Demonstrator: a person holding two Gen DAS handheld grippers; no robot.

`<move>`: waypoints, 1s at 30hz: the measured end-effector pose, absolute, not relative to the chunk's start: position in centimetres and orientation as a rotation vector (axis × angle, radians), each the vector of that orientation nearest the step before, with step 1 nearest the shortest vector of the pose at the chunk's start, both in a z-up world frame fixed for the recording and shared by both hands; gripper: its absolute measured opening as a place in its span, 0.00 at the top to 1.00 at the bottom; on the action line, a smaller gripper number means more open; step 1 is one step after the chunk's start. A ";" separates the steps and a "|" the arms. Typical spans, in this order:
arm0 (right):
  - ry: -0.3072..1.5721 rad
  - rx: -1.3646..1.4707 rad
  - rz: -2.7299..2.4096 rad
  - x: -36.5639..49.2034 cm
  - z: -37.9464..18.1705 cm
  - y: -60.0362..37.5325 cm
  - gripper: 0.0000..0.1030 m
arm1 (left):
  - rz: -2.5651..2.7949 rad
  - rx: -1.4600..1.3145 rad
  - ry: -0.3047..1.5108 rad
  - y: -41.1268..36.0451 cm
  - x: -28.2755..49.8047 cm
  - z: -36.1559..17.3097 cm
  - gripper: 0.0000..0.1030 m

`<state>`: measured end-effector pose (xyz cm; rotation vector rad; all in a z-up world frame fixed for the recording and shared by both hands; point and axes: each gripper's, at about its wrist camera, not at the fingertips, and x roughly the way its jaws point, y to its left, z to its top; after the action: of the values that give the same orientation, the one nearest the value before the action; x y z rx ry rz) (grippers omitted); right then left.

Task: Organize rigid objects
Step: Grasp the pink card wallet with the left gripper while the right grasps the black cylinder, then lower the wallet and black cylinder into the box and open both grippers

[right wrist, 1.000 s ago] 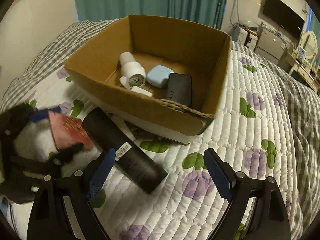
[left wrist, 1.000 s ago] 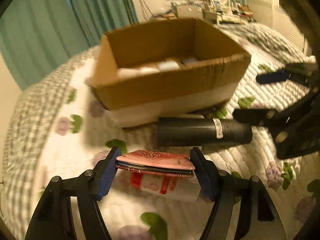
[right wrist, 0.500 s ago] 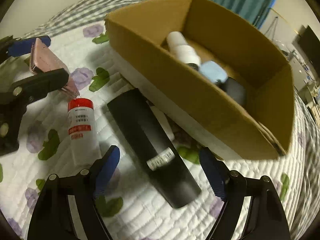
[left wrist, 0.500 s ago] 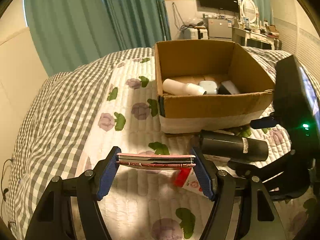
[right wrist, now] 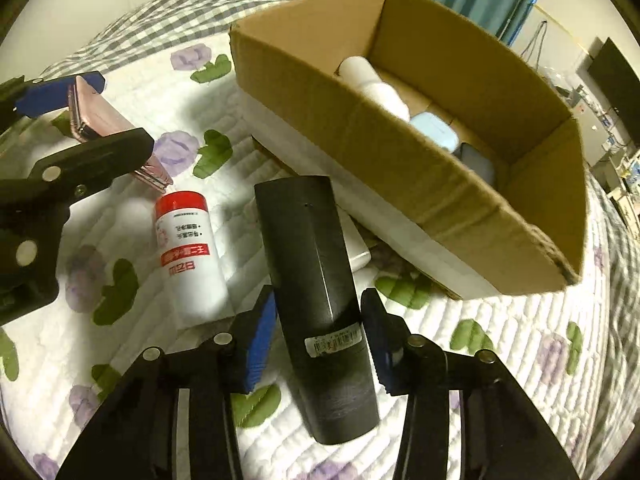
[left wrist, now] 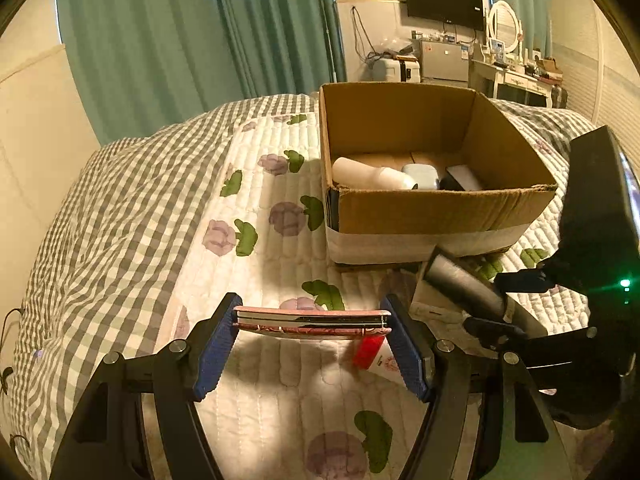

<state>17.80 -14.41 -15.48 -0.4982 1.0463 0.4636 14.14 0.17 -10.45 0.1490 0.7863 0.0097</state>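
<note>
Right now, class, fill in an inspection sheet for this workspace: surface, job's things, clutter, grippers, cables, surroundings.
Surface: quilt with flower print on a bed, checked blanket at its edge.
Job's things: open box holding a white bottle, a blue case and a dark item; black tube and red-capped bottle lying on the quilt; pink phone.
Clutter: white flat item under the tube, unclear.
Grippers: left gripper shut on the phone; right gripper straddling the tube, contact unclear.
Cables: wires on the far wall by the TV.
Surroundings: green curtains, dresser with mirror.
</note>
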 end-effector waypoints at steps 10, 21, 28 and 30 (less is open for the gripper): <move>0.984 -0.428 0.431 15.1 -11.4 -16.0 0.62 | -0.013 0.140 0.756 -0.9 12.1 -8.2 0.30; 0.848 -0.301 0.404 14.1 -4.0 -19.1 0.62 | -0.043 0.117 0.685 -1.8 11.1 -3.7 0.30; 0.748 -0.232 0.379 16.6 2.5 -20.6 0.62 | -0.068 0.093 0.599 -2.1 14.2 1.0 0.30; 0.739 -0.220 0.371 17.9 3.8 -21.0 0.62 | -0.083 0.096 0.584 -2.4 15.4 1.8 0.30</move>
<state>17.87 -21.04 3.84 -0.2204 0.7387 0.3711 15.37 -2.37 1.81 0.0959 0.5837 -0.0826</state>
